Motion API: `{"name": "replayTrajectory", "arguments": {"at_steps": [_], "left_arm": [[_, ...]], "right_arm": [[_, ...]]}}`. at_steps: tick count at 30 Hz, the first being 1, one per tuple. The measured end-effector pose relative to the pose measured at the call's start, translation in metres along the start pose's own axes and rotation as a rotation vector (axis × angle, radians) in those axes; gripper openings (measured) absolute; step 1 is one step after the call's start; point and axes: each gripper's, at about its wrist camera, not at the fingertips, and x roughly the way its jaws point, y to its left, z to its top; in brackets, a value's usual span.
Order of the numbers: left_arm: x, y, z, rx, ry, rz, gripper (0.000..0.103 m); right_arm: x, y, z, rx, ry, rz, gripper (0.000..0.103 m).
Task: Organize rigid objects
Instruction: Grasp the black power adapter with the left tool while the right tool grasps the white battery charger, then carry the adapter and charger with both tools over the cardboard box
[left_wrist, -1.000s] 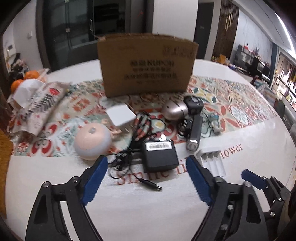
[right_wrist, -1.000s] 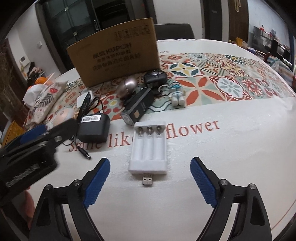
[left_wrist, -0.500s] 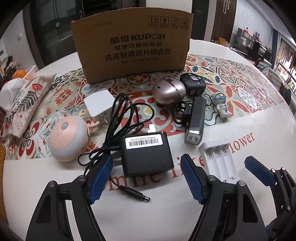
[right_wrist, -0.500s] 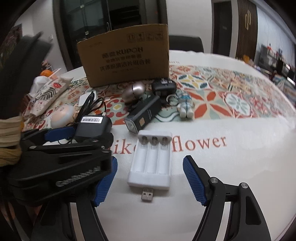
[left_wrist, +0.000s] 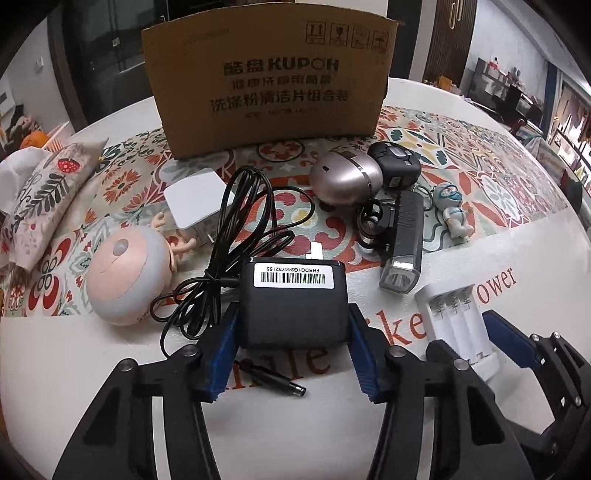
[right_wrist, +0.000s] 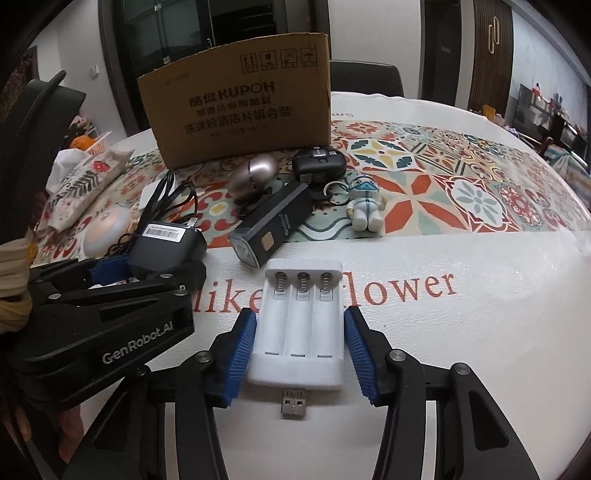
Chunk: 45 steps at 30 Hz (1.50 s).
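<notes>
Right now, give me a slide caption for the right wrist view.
Right gripper closing around the white three-slot battery charger beside the black power adapter clamped in the left gripper.

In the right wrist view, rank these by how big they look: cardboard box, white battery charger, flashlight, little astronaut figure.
1. Cardboard box
2. White battery charger, though it lies nearest the camera, which inflates it
3. Flashlight
4. Astronaut figure, clearly smallest

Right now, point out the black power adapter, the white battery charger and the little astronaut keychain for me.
black power adapter (left_wrist: 291, 314), left wrist view, middle of its top face.
white battery charger (right_wrist: 299, 328), right wrist view, its middle battery slot.
astronaut keychain (right_wrist: 364, 206), right wrist view, the figure's white torso.
</notes>
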Motion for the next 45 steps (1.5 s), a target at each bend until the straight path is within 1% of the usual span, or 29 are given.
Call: {"name": "replayTrajectory", "arguments": {"at_steps": [4, 10, 17, 24, 33, 39, 45], "left_arm": [[-0.006, 0.004, -0.005, -0.013, -0.005, -0.007, 0.054], [-0.018, 0.010, -0.010, -0.031, -0.030, -0.014, 0.054], [-0.044, 0.016, -0.010, -0.033, -0.112, 0.008, 0.054], [-0.070, 0.022, -0.004, -0.036, -0.202, 0.027, 0.054], [-0.094, 0.034, 0.016, -0.055, -0.287, 0.044, 0.054], [-0.104, 0.039, 0.036, -0.044, -0.342, 0.075, 0.054], [-0.110, 0.045, 0.058, -0.053, -0.386, 0.077, 0.054]], "right_arm": [[-0.002, -0.005, -0.001, 0.009, -0.004, -0.005, 0.050], [-0.012, -0.011, 0.001, 0.021, -0.049, -0.010, 0.050], [-0.028, -0.008, 0.008, -0.007, -0.101, -0.020, 0.050], [-0.045, -0.003, 0.021, -0.021, -0.164, -0.010, 0.050], [-0.064, 0.007, 0.048, -0.044, -0.260, 0.022, 0.050], [-0.071, 0.014, 0.069, -0.056, -0.317, 0.044, 0.050], [-0.074, 0.019, 0.091, -0.068, -0.373, 0.059, 0.050]]}}
